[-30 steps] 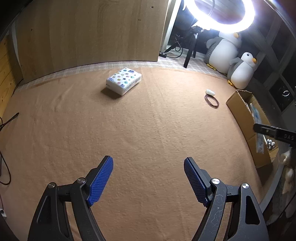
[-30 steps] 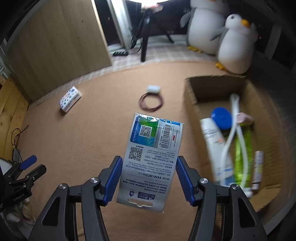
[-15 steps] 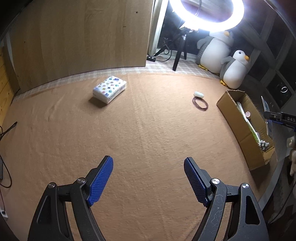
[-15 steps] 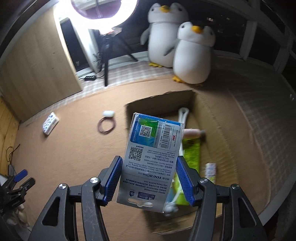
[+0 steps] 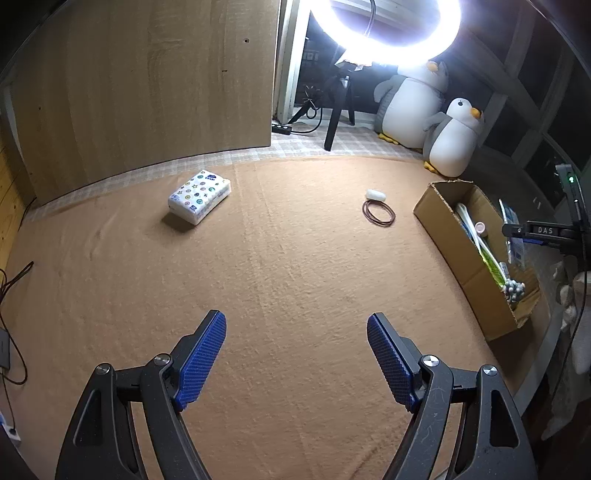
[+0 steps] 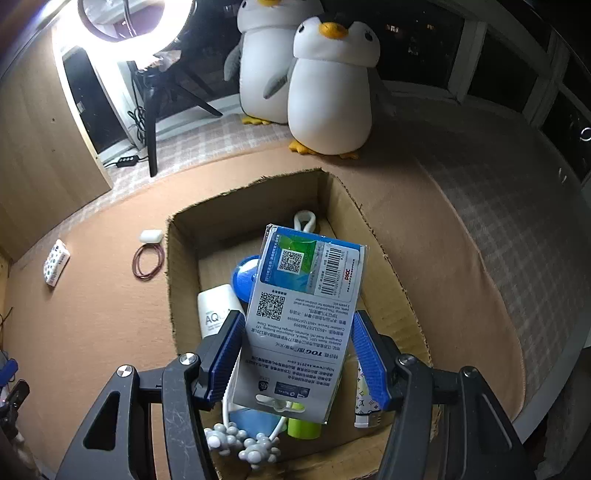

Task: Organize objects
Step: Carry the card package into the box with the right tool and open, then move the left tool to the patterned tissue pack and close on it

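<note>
My right gripper (image 6: 295, 354) is shut on a flat white and blue product packet (image 6: 303, 314) and holds it above the open cardboard box (image 6: 181, 280). The box holds a white tube (image 6: 216, 306), a blue lid, a green item and a white cord. My left gripper (image 5: 295, 358) is open and empty, low over the tan blanket. In the left wrist view the box (image 5: 447, 236) sits at the right with the right gripper (image 5: 543, 232) over it. A dotted tissue pack (image 5: 199, 195), a white case (image 5: 375, 194) and a red-brown ring (image 5: 378, 214) lie on the blanket.
Two plush penguins (image 6: 325, 85) stand behind the box. A ring light on a tripod (image 5: 384, 33) and a wooden panel (image 5: 147, 88) stand at the back. Cables lie at the left edge (image 5: 11, 280).
My right gripper has carried the packet from beside the box to right over it. The left gripper's view has pulled back and up; its jaws stay open.
</note>
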The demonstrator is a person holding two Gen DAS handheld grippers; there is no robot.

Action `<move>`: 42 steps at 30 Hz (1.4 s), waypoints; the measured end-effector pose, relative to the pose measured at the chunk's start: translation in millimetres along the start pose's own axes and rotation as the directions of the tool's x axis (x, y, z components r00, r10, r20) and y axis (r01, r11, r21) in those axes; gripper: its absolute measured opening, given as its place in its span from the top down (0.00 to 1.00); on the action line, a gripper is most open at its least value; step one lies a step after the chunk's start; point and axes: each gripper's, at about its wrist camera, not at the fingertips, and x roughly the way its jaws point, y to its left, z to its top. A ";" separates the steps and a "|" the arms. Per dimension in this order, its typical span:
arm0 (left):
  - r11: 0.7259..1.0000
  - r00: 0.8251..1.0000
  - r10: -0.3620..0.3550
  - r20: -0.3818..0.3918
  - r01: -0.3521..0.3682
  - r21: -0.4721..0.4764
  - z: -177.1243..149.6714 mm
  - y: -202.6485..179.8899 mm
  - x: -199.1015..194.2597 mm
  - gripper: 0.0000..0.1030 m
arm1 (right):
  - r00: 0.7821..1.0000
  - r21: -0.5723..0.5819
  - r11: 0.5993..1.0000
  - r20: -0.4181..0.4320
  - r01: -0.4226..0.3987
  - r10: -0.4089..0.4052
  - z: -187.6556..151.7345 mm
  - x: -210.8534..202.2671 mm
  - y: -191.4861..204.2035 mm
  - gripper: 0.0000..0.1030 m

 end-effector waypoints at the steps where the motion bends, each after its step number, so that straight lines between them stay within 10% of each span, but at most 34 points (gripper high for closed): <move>1: 1.000 1.000 0.000 0.000 0.000 0.001 0.2 -0.4 0.1 0.21 | 1.000 0.001 1.000 -0.003 -0.001 0.001 0.1 1.0 -0.2 0.46; 29: 0.999 0.999 0.034 -0.011 -0.034 -0.011 7.7 30.9 11.7 0.21 | 0.994 0.013 0.995 0.037 -0.100 0.099 -12.3 -27.3 31.0 0.41; 42: 0.987 0.987 0.159 0.012 -0.158 -0.036 82.0 90.5 44.6 0.21 | 0.976 -0.117 0.972 0.045 -0.206 0.212 -31.3 -46.1 117.0 0.41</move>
